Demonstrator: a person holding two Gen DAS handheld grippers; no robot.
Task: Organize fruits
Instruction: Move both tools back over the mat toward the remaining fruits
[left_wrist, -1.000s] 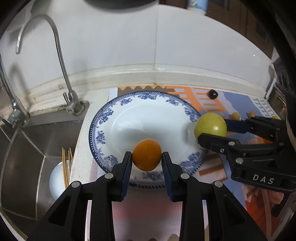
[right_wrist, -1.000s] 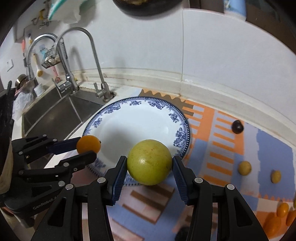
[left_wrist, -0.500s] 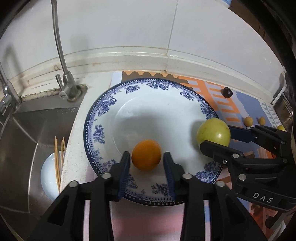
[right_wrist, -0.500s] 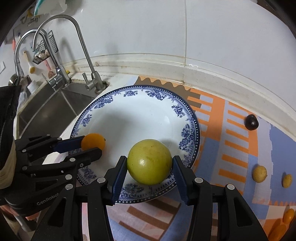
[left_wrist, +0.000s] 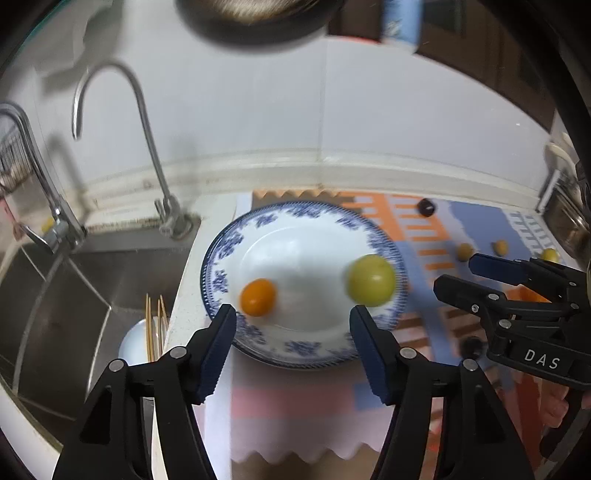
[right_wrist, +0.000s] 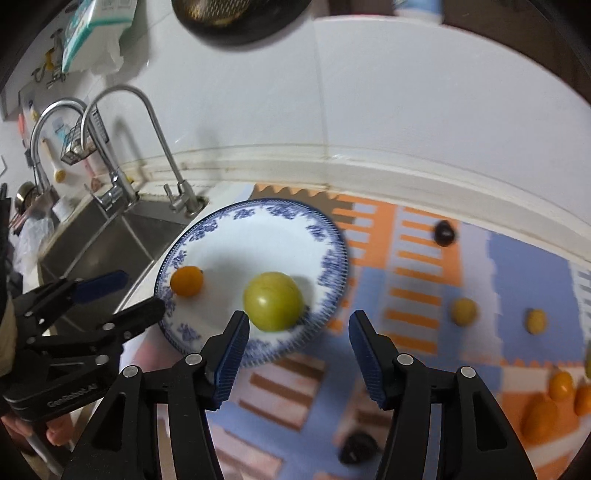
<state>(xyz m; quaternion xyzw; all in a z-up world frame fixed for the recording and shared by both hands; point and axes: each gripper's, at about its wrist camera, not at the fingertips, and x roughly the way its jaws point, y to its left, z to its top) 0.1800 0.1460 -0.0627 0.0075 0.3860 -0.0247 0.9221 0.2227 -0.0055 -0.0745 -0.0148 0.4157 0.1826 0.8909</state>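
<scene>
A steel sink (left_wrist: 66, 295) sits at far left. Beside it, a blue-patterned plate (left_wrist: 295, 221) holds an orange fruit (left_wrist: 258, 297) and a green fruit (left_wrist: 371, 280). The left gripper (left_wrist: 293, 332) and right gripper (right_wrist: 297, 339) have just been opening; both stand wide with nothing between their jaws.

1 plate (right_wrist: 334, 258), 2 fruits on it, 2 faucets, 2 hand-held grippers.

We see the plate (left_wrist: 388, 254) on the mat (left_wrist: 476, 221) by the wall, sink (left_wrist: 74, 288) just left of it. On the plate: small fruit (left_wrist: 258, 297) at left, big fruit (left_wrist: 371, 280) at right, apart. More fruits (right_wrist: 464, 312) lie on the mat to the right, w/ chopsticks (left_wrist: 153, 325) in the sink.
</scene>
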